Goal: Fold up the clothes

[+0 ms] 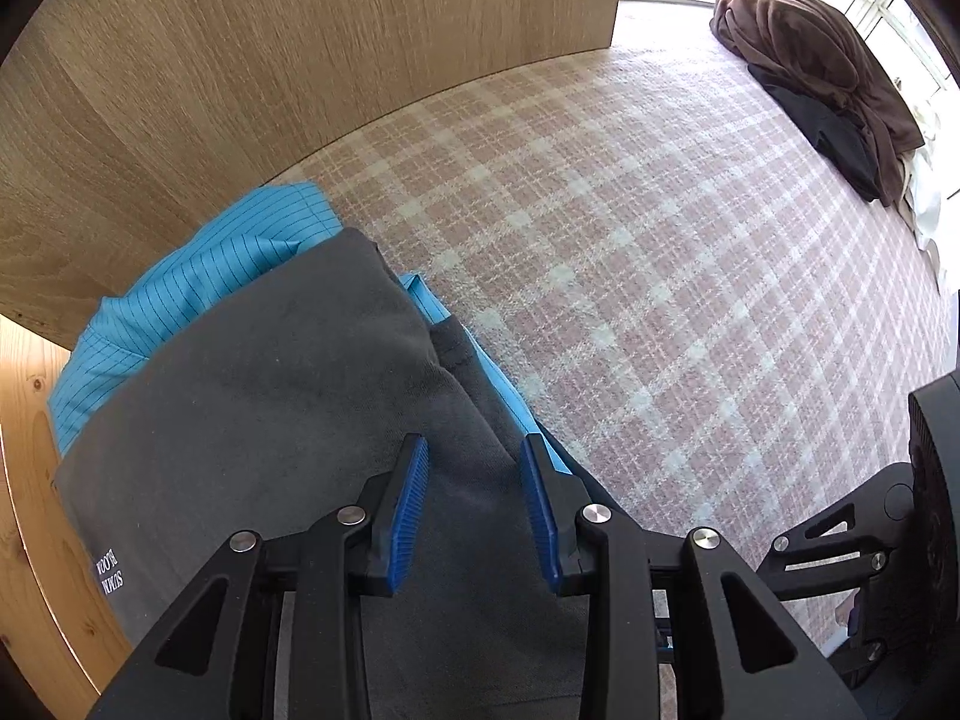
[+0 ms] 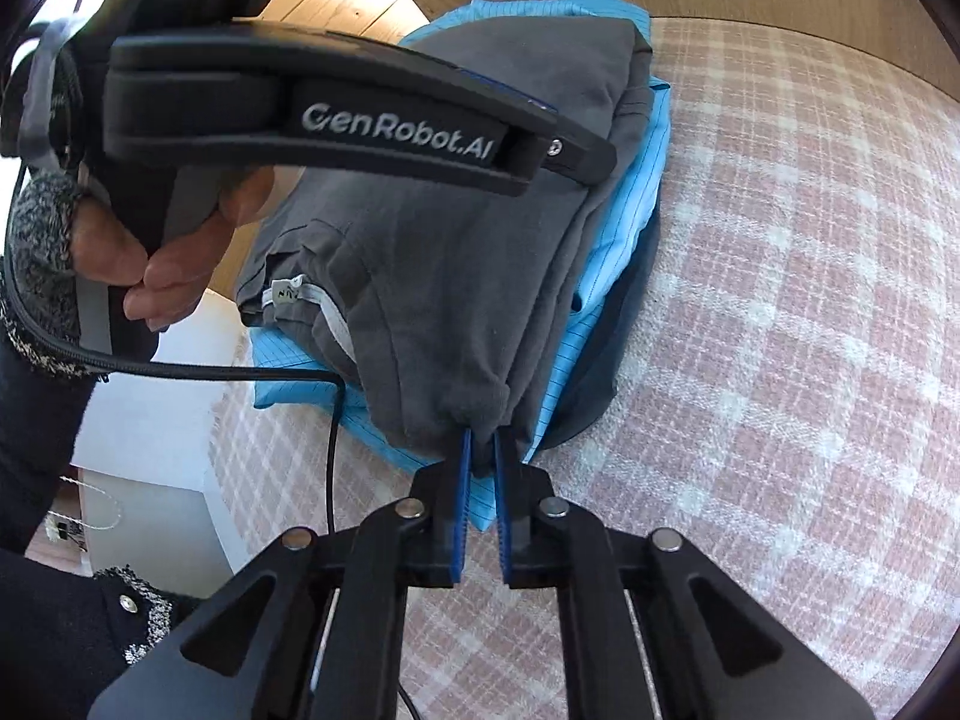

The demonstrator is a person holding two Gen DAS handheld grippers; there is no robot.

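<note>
Left wrist view: my left gripper point(image 1: 475, 504) points steeply down over the grey garment point(image 1: 258, 396), jaws partly apart. Grey cloth lies between and beneath the blue pads point(image 1: 408, 510), but I cannot tell whether they press on it or only hover; it looks to me like no pinch. The grey piece is folded and sits on a blue garment point(image 1: 180, 288), both at the corner of the checked bed cover point(image 1: 660, 276), tight against the wooden board point(image 1: 270, 60). The fold's long axis runs away from me, up and left toward the board. Far off at the cover's other edge lies a brown heap point(image 1: 804, 54) over something black, unfolded as far as I can judge.

Right wrist view: my right gripper point(image 2: 480, 456) is clenched on the near corner of the grey garment point(image 2: 456, 276), a bunched tip of cloth pinched between the pads. The stack stretches away from these jaws: grey on top, blue garment point(image 2: 624, 228) under it, a dark navy piece point(image 2: 612, 360) lowest. My left gripper point(image 2: 558, 138) reaches across the far half of the stack, held by my hand point(image 2: 180, 252).

The right gripper is at the corner that matters; any squaring pull would run along that long axis, toward me. No containers show.
</note>
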